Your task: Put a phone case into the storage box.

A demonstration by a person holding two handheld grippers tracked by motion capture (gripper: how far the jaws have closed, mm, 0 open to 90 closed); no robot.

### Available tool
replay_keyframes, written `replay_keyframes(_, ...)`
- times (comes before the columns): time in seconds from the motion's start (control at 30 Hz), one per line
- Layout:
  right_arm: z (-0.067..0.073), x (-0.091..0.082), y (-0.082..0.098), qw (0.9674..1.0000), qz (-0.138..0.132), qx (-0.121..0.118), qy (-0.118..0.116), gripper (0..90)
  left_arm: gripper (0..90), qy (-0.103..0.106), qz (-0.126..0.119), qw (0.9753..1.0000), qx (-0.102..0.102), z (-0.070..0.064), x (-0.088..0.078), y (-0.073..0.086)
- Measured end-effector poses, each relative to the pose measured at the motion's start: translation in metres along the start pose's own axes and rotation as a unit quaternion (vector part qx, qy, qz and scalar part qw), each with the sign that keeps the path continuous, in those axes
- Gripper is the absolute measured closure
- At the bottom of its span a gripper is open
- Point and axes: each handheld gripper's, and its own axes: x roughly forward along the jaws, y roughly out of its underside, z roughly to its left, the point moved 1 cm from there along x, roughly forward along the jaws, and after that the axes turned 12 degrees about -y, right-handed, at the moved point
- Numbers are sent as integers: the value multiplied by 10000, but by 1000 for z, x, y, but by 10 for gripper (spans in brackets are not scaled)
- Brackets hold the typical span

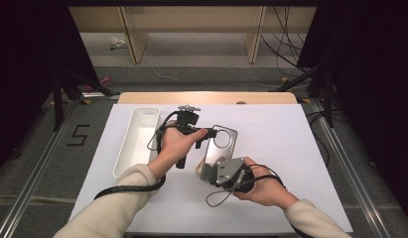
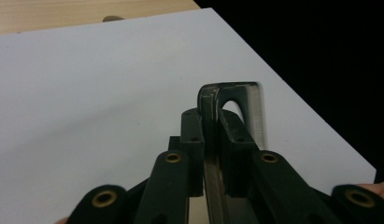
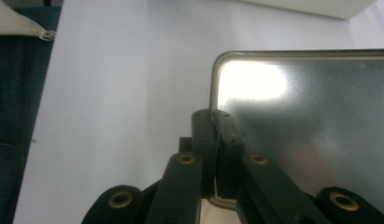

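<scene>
High view shows our left gripper [image 1: 210,133] and right gripper [image 1: 210,171] both clamped on the metal plate [image 1: 222,144] above the white sheet [image 1: 281,148], so we should move both hands together, avoiding twist.

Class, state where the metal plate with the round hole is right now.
In the high view, the metal plate is at the white mat's centre, clamped between the left gripper and right gripper, right of the white tray.

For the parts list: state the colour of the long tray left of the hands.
White long plastic tray, clearest in the high view.
</scene>
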Motion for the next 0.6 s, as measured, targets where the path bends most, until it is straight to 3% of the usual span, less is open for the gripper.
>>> replay_keyframes(0.37,-4,0,4,9998,23,100,170,883,820,43,-306,9993,200,-4,-5,-1)
replay_keyframes(0.43,-6,0,7,9994,-17,191,301,811,821,-194,-448,9972,560,-4,-7,-1)
replay_keyframes(0.53,-8,-1,9,9988,-87,256,408,756,821,-217,-644,9959,593,-2,-10,-1)
replay_keyframes(0.57,-10,-4,11,9971,-262,426,579,673,822,-289,-776,9939,731,0,-13,-2)
replay_keyframes(0.6,-12,-6,12,9961,-361,495,630,653,821,-318,-834,9930,777,2,-14,-2)
